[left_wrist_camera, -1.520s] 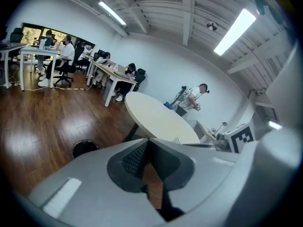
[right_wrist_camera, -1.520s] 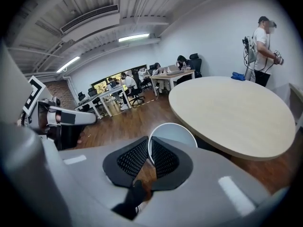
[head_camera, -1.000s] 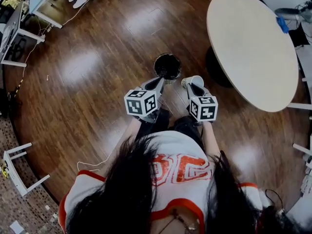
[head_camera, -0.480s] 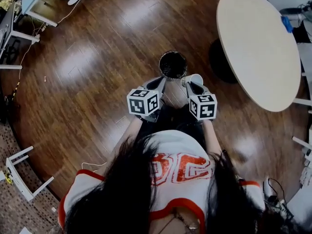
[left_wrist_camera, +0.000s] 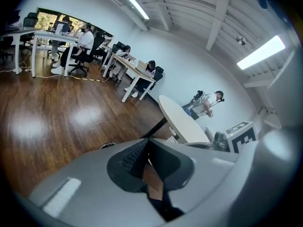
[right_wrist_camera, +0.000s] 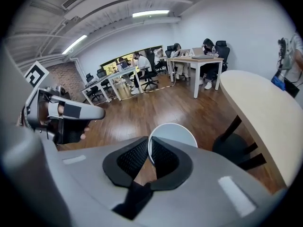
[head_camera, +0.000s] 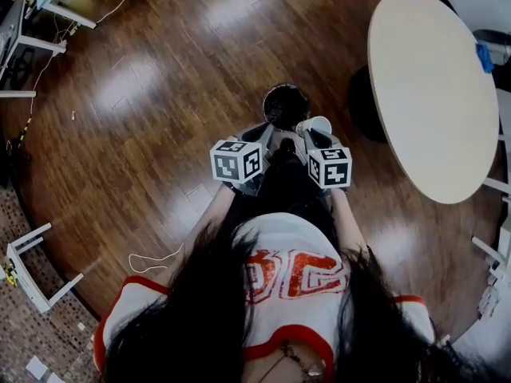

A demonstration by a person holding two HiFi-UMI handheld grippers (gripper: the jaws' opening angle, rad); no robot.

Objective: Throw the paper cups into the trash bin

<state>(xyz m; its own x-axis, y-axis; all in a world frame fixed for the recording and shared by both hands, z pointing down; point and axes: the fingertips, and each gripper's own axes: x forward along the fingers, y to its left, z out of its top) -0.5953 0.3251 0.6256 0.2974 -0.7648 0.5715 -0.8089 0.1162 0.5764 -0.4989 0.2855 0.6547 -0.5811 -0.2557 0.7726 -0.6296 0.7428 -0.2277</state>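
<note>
A white paper cup [head_camera: 315,124] hangs by its rim in my right gripper [head_camera: 310,136], whose jaws are shut on the rim. In the right gripper view the cup [right_wrist_camera: 176,133] sticks out just past the pads of that gripper [right_wrist_camera: 148,144], mouth toward the camera. The black round trash bin [head_camera: 285,105] stands on the wood floor just ahead of both grippers, slightly left of the cup. My left gripper [head_camera: 267,129] is level with the bin's near rim; its jaws [left_wrist_camera: 145,144] are shut with nothing in them. A sliver of the bin rim [left_wrist_camera: 107,145] shows over its body.
A round beige table [head_camera: 431,94] on a dark pedestal base [right_wrist_camera: 234,148] stands to the right. Office desks with seated people [right_wrist_camera: 142,72] line the far side of the room. A white stool frame [head_camera: 32,270] is at the left, and a cable [head_camera: 152,259] lies on the floor.
The bin has come closer to both grippers, now right at their tips. The table has slid toward the right edge of the head view. The cup stays in the right gripper.
</note>
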